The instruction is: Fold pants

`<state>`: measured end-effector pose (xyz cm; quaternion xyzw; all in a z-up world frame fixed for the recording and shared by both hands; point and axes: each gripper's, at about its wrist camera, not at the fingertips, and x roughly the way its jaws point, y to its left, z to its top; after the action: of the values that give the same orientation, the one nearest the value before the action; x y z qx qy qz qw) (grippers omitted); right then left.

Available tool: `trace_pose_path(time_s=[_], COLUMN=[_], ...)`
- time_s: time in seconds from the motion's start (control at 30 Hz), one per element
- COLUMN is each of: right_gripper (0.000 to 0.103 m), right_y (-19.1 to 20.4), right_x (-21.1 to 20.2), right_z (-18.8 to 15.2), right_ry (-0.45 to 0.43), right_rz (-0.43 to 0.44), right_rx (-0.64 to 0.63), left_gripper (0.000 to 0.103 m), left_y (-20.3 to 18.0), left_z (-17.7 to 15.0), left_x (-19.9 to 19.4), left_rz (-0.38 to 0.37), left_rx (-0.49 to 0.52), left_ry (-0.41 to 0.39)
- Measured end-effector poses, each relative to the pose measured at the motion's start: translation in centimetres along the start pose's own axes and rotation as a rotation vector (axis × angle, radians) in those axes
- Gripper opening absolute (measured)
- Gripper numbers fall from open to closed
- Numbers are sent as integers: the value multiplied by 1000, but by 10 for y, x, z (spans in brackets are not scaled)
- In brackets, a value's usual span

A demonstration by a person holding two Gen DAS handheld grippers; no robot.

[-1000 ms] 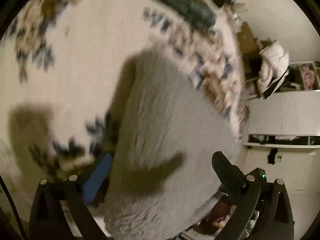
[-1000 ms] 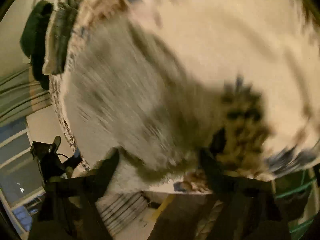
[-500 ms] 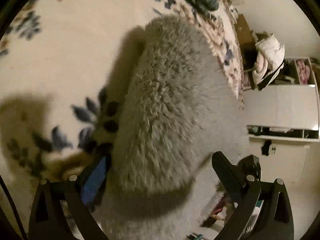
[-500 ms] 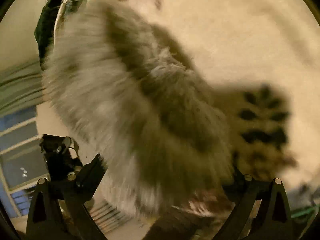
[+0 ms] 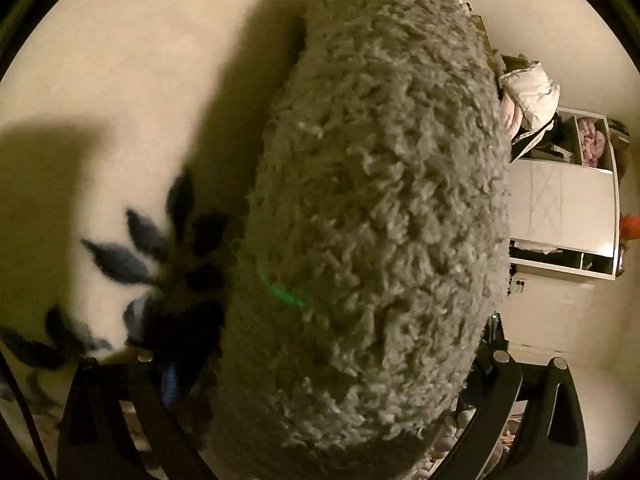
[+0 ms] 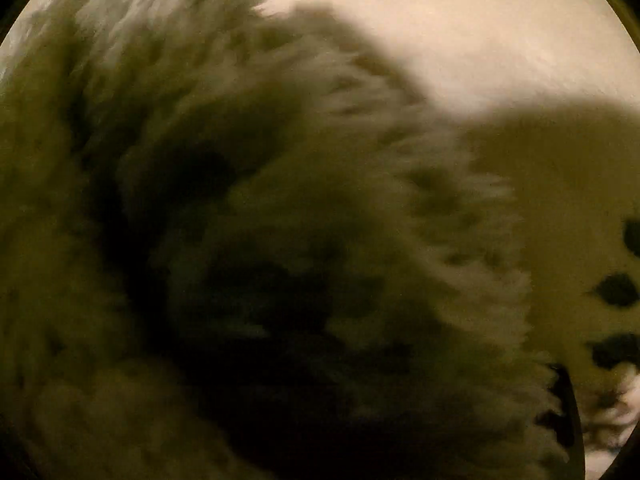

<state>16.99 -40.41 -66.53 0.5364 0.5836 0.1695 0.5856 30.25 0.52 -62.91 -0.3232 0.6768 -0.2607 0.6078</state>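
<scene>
pants: grey, shaggy fleece, bunched in a thick elongated roll running near to far. Roll fills the middle of the left wrist view, casting a shadow to its left. Right wrist view: same fleece pressed close to the lens, blurred, dark folds, fills most of the frame.

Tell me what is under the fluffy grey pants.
The grey pants lie on a cream blanket with dark blue leaf prints. Whatever sits directly beneath them is covered.
</scene>
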Motion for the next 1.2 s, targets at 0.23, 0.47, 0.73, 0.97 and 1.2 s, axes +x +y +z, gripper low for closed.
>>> trace_pose_path(time_s=[0.23, 0.47, 0.73, 0.97, 1.2], right_gripper=[56, 53, 53, 53, 53], right_y=[39, 99, 228, 340, 434], right_x=[-26, -55, -83, -66, 12], right_z=[-24, -58, -65, 22, 154], right_ry=[-65, -140, -199, -203, -191], right_rz=[-69, -83, -33, 39, 53], right_rx=[-82, -129, -234, -304, -346], left_gripper=[45, 43, 43, 44, 45], left_y=[-31, -69, -136, -214, -234], left_z=[-7, -12, 38, 162, 302], left_x=[-32, -96, -176, -246, -254], left_rz=[-67, -141, -142, -78, -4], left_rx=[123, 198, 250, 308, 288], left_ry=[-30, -67, -151, -265, -330])
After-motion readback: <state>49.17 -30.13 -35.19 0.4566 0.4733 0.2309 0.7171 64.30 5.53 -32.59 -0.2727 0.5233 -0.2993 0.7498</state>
